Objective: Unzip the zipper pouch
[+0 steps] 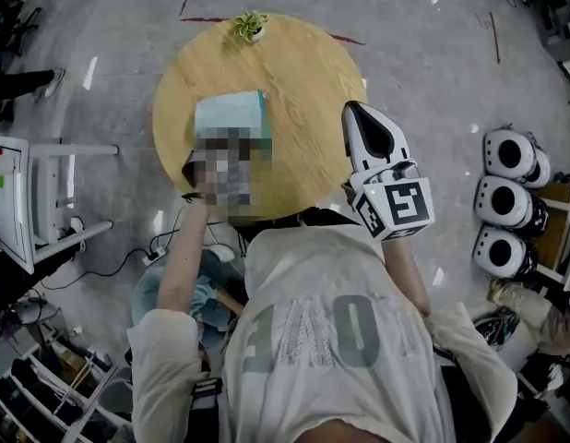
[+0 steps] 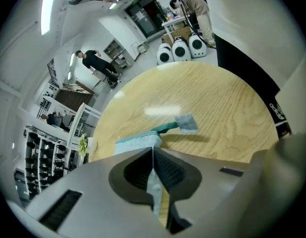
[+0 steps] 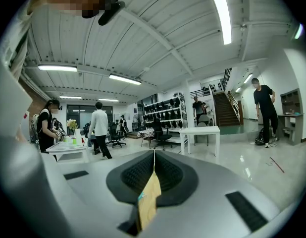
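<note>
A light blue zipper pouch (image 1: 231, 116) lies on the round wooden table (image 1: 308, 72), left of its middle. In the left gripper view my left gripper (image 2: 153, 150) is shut on the near edge of the pouch (image 2: 139, 143), with pale blue fabric pinched between the pads. The pouch's green zipper strap (image 2: 166, 128) ends in a grey pull tab (image 2: 186, 123) that lies on the wood past the jaws. In the head view a mosaic patch hides the left gripper. My right gripper (image 1: 353, 110) hovers over the table's right side, shut and holding nothing, and its own view looks out into the room.
A small potted plant (image 1: 251, 28) stands at the table's far edge. Three white rounded units (image 1: 508, 197) sit on the floor at the right, and a white frame (image 1: 45, 192) stands at the left. People and white tables (image 3: 200, 131) are farther off in the room.
</note>
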### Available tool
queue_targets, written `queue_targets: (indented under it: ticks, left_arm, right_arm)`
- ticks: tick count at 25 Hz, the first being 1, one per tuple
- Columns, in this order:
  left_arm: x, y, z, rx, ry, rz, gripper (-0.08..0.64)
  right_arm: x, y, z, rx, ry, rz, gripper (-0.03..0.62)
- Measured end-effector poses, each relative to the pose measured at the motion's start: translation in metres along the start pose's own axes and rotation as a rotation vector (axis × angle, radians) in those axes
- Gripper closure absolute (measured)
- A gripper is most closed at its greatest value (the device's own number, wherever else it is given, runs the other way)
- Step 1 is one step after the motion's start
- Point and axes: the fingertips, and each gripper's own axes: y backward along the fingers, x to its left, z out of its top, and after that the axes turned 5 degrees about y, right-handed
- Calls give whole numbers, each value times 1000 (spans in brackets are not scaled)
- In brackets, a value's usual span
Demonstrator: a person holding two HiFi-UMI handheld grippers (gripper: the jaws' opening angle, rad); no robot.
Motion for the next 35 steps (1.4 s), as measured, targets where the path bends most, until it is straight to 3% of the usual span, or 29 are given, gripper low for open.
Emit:
queue_targets:
  ticks: [4,8,12,15,18,21,23,24,31,35]
  left_arm:
    - [28,23,10,-51,114,41,531]
    - [69,63,26,-167,257,86,531]
    - [103,116,47,-371,409,92,531]
    - [124,162,67,-570,504,92,531]
    - [146,212,85,-781,570,115,531]
    - [160,253,89,-885,651,111,532]
    - [165,277,89,-927,654,107,532]
    - [168,289,89,-954,646,109,532]
    - [176,369,97,-1214,595,96,532]
    - [177,396,92,-1324,613,100,532]
  right_arm:
    - [-1,-1,3,-10,-5,5,561]
    - [-1,-2,8,-45,-23,30,561]
    - [2,-3,16,-90,-11,76,561]
    - [7,0,24,-133,19,139,561]
    - [14,5,33,-176,1,242,560]
    - [20,5,41,-202,-59,344,549]
    - [25,3,47,-209,-134,438,391]
    - [29,3,49,-212,-170,491,352]
    - [67,1,62,-217,-296,849,331]
    - [110,15,81,-268,-333,1060,331]
